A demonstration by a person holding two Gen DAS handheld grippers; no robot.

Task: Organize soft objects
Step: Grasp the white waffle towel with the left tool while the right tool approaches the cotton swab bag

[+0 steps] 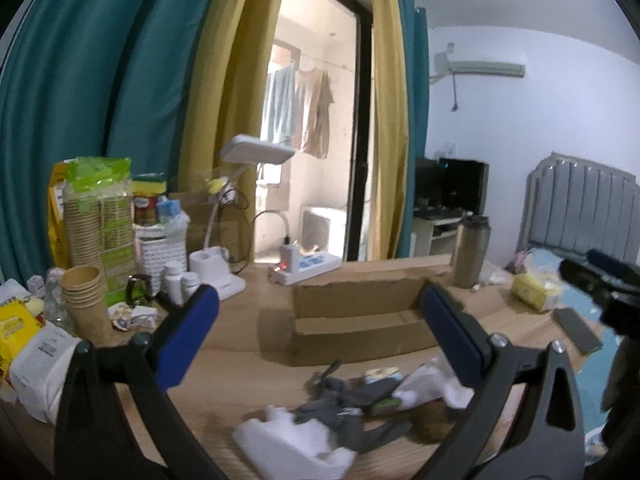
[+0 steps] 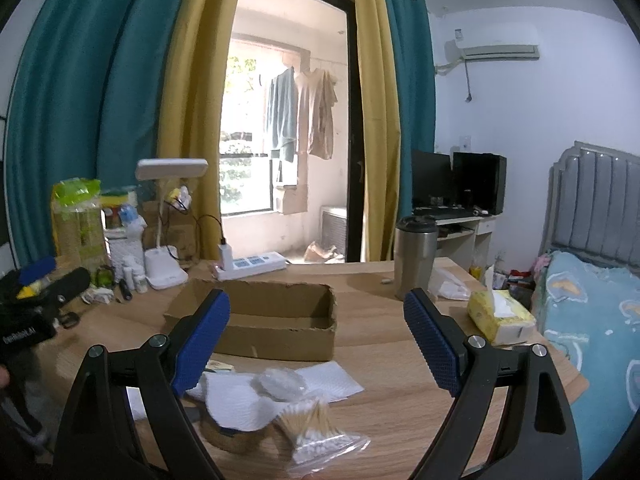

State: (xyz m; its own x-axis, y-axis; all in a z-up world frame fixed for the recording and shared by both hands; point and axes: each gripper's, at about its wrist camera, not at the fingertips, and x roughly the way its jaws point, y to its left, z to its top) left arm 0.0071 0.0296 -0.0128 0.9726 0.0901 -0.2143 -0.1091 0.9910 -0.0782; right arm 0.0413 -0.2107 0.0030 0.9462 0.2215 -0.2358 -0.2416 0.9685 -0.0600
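Right gripper [image 2: 316, 320], fingers spread wide and holding nothing, above a bag of cotton swabs [image 2: 320, 436], white paper towels [image 2: 240, 396] and a clear wrapped pad [image 2: 280, 384]. Left gripper [image 1: 320, 312], likewise released, above a blurred grey cloth [image 1: 340, 404] on the wooden table [image 2: 400, 380]. Beyond them, an open cardboard box [image 2: 256, 320]; farther right, a steel tumbler [image 2: 414, 256] and tissue pack [image 2: 500, 316]; rearmost, a power strip [image 2: 252, 264]. Packaging print illegible.

Both tools hung above the worktop [image 2: 400, 392] with jaws spread wide and nothing between them, the left hand-held gripper [image 1: 320, 308] on the near left and the right hand-held gripper [image 2: 316, 308] on the near right, each pointing far.
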